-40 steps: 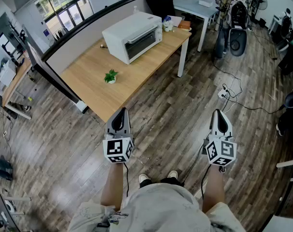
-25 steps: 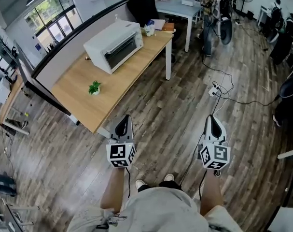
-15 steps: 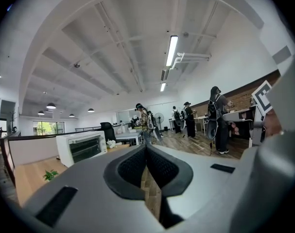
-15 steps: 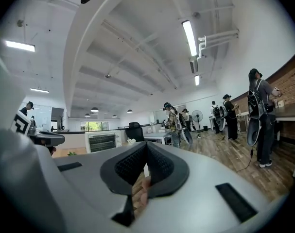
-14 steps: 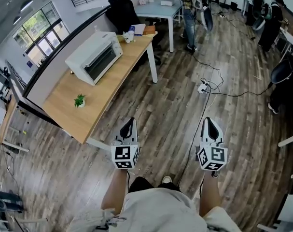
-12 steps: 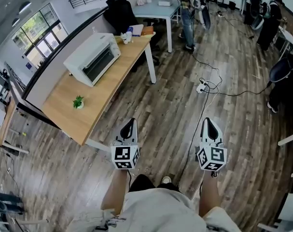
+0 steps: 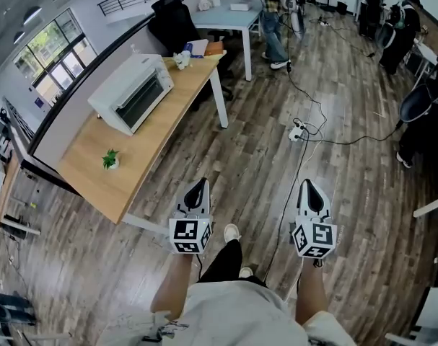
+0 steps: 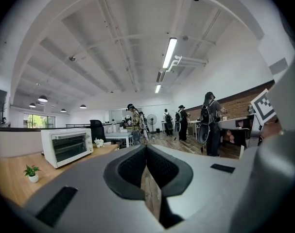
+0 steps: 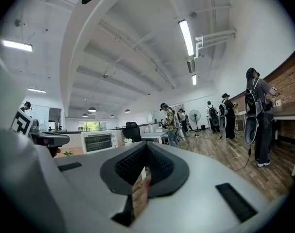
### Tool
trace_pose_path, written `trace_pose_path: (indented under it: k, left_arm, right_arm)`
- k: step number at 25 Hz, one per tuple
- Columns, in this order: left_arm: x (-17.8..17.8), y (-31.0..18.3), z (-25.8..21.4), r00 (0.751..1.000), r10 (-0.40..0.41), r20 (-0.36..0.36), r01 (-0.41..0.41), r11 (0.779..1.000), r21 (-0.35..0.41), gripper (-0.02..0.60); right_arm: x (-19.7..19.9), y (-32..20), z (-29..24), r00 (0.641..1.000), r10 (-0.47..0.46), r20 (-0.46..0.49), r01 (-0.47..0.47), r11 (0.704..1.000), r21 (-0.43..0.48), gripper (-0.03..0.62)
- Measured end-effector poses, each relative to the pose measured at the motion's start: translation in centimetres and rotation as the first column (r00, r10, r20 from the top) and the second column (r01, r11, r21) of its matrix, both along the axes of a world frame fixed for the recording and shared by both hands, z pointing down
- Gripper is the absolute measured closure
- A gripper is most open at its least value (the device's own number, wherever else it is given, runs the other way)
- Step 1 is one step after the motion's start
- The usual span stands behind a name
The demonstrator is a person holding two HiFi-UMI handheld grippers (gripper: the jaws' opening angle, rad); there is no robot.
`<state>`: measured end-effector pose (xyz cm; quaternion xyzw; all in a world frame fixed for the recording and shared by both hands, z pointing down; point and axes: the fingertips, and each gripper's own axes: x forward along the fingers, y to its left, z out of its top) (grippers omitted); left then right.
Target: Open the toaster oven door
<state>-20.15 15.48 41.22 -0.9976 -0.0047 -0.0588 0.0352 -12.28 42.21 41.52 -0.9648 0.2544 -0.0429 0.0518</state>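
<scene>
Wood table (image 7: 89, 161) at 10 o'clock carrying toaster oven (image 7: 130, 92), plant (image 7: 110, 159); holding left gripper (image 7: 198, 185), right gripper (image 7: 307, 187) closed, empty, well apart; oven handle hard to resolve.

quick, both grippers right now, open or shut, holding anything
Left gripper: closed, nothing held.
Right gripper: closed, nothing held.

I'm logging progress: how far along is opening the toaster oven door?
Done: nothing; the toaster oven sits on the wooden table with its door closed. In hand: nothing; the left gripper and right gripper are shut, empty, over the floor, apart from the table. Left: walk up, grip the door, pull it open.
</scene>
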Motion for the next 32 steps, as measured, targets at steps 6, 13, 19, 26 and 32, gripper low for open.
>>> trace_pose_path:
  k: [6, 13, 19, 26, 32]
  left_arm:
    - [3.5, -0.6, 0.5, 1.0, 0.001, -0.015, -0.001, 1.0, -0.029, 0.568]
    - [8.1, -2.9, 1.0, 1.0, 0.001, -0.018, -0.001, 0.999, -0.044, 0.568]
    - [13.3, -6.2, 1.1, 1.0, -0.001, -0.02, 0.0, 0.999, -0.052, 0.568]
    - [18.9, -10.7, 2.3, 1.0, -0.026, 0.004, 0.026, 0.997, -0.066, 0.568]
    - [21.7, -15.7, 5.7, 0.994, -0.085, 0.073, 0.09, 0.993, -0.077, 0.567]
  right_arm:
    - [2.5, -1.9, 0.1, 0.998, -0.059, -0.012, 0.059, 0.998, -0.012, 0.454]
    - [7.4, -4.4, 0.0, 0.996, -0.065, -0.053, 0.063, 0.997, -0.032, 0.265]
    - [12.9, -7.2, -1.0, 0.993, -0.035, -0.114, 0.032, 0.999, -0.034, 0.147]
    - [18.8, -12.6, 0.5, 0.993, -0.097, -0.074, 0.09, 0.991, -0.095, 0.114]
    - [22.5, -17.6, 2.6, 0.987, -0.155, -0.032, 0.149, 0.979, -0.139, 0.115]
